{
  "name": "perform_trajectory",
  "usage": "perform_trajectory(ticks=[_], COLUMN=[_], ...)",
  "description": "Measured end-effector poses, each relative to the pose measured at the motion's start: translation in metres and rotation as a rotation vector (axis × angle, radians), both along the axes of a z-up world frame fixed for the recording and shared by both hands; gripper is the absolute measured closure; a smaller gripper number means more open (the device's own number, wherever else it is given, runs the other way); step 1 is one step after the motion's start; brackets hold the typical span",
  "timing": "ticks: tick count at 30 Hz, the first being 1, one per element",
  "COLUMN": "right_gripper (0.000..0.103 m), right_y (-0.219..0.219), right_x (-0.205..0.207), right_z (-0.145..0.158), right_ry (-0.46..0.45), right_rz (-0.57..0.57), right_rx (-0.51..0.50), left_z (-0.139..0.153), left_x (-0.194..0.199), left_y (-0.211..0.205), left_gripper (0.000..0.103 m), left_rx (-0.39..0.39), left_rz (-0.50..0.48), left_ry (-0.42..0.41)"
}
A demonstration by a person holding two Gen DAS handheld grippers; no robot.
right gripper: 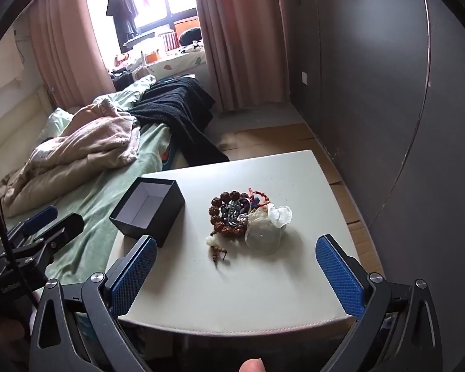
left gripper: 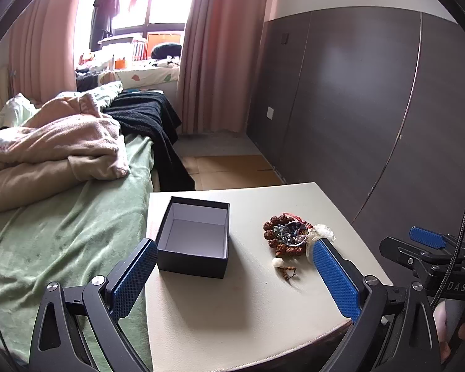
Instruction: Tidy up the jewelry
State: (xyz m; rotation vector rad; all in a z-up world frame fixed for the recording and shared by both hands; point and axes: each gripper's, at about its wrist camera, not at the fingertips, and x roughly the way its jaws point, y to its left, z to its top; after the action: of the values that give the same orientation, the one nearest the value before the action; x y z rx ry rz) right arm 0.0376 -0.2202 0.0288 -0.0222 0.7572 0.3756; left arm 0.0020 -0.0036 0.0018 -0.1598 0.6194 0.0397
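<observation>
An open black box (left gripper: 195, 237) with a white, empty inside sits at the left of a small white table (left gripper: 232, 310); it also shows in the right wrist view (right gripper: 148, 209). A pile of jewelry (left gripper: 286, 235) lies to its right: brown bead bracelets, a silver piece, red cord, pale translucent discs (right gripper: 263, 235) and a small loose bead string (right gripper: 218, 252). My left gripper (left gripper: 235, 274) is open and empty, near the table's front. My right gripper (right gripper: 237, 271) is open and empty, in front of the pile (right gripper: 238, 214).
A bed (left gripper: 62, 232) with a green sheet, beige blanket and black cloth adjoins the table's left side. Dark wardrobe doors (left gripper: 372, 108) stand at the right. Pink curtains and a bright window are at the back. A wooden floor strip lies beyond the table.
</observation>
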Motion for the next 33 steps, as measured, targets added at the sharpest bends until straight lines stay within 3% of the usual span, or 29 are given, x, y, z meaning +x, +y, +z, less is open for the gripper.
perform_trajectory(ticks=[33], right_gripper=[0.000], right_y=[-0.0027], right_x=[-0.0032], right_z=[0.0030], right_ry=[-0.003], right_rz=[-0.016], right_rx=[0.002], left_z=[0.0006], left_x=[-0.0010], left_y=[-0.0016], left_gripper=[0.003], left_rx=[0.001], left_rz=[-0.001], left_ry=[-0.003])
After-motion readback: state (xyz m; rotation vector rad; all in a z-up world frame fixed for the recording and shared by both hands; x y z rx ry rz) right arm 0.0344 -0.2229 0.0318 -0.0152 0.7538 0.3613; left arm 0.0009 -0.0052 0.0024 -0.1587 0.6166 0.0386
